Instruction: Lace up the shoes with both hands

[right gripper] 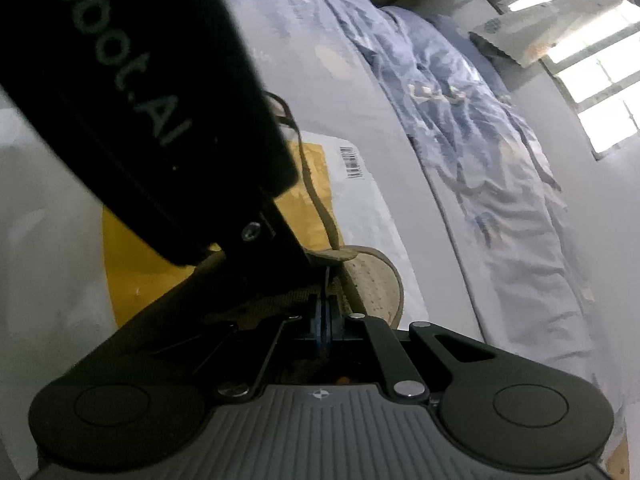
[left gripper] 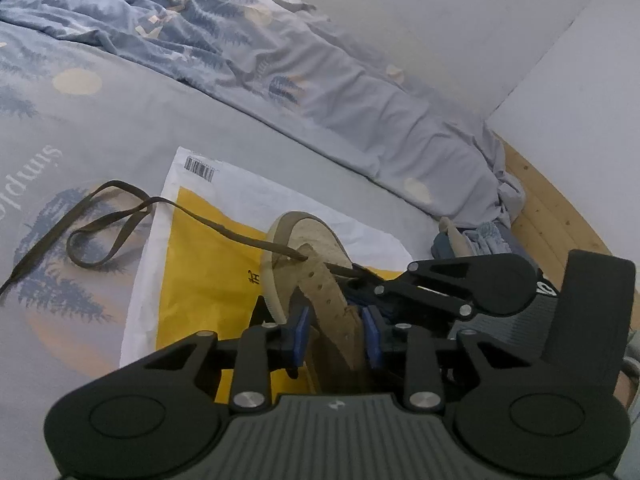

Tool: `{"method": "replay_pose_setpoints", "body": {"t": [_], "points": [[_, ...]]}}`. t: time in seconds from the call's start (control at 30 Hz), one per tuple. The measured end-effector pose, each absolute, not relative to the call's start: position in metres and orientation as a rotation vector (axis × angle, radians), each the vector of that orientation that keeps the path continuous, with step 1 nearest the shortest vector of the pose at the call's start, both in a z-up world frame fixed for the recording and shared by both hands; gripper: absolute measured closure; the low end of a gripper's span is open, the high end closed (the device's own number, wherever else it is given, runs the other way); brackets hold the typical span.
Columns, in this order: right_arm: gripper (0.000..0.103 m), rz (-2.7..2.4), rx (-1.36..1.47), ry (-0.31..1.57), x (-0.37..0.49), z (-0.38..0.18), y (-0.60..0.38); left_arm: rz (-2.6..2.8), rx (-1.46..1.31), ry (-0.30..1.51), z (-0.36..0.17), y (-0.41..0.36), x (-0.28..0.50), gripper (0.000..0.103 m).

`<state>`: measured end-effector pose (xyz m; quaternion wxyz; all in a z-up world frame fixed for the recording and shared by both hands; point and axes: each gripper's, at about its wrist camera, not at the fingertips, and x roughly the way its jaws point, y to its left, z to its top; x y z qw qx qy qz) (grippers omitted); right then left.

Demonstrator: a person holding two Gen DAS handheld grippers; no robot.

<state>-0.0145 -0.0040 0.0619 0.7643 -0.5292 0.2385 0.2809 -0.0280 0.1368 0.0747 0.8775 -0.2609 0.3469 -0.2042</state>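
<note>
A tan suede shoe (left gripper: 308, 240) lies on a yellow and white mailing bag (left gripper: 200, 264), toe pointing away. My left gripper (left gripper: 336, 332) has its blue pads on either side of the shoe's eyelet flap (left gripper: 336, 312) and is shut on it. A brown lace (left gripper: 240, 238) leaves a front eyelet and trails left in loose loops (left gripper: 96, 236) over the bedsheet. My right gripper (right gripper: 322, 320) comes in from the right, seen in the left wrist view too (left gripper: 362, 282), and is shut on a short stretch of lace (right gripper: 327, 280) beside the flap. The left gripper's black body (right gripper: 140, 120) hides much of the shoe (right gripper: 376, 284).
Everything rests on a bed with a blue-grey printed sheet (left gripper: 80, 128). A crumpled duvet (left gripper: 240, 52) lies along the far side by the white wall (left gripper: 460, 20). A wooden bed edge (left gripper: 560, 216) and small bundled clothes (left gripper: 476, 240) sit at the right.
</note>
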Motion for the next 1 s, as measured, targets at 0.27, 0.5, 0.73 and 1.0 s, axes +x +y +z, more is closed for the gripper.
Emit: {"method": "replay_pose_setpoints", "body": {"t": [0.27, 0.5, 0.73, 1.0], "points": [[0.102, 0.634, -1.218, 0.535, -0.006, 0.057, -0.001, -0.427, -0.571, 0.717, 0.076, 0.141, -0.029, 0.079], [0.102, 0.636, -1.230, 0.514, -0.003, 0.051, 0.002, -0.433, -0.608, 0.725, 0.075, 0.145, -0.028, 0.079], [0.102, 0.642, -1.250, 0.472, -0.005, 0.050, -0.002, -0.434, -0.627, 0.733, 0.073, 0.148, -0.025, 0.078], [0.102, 0.652, -1.242, 0.451, 0.001, 0.054, -0.002, -0.431, -0.632, 0.740, 0.072, 0.148, -0.024, 0.076]]}}
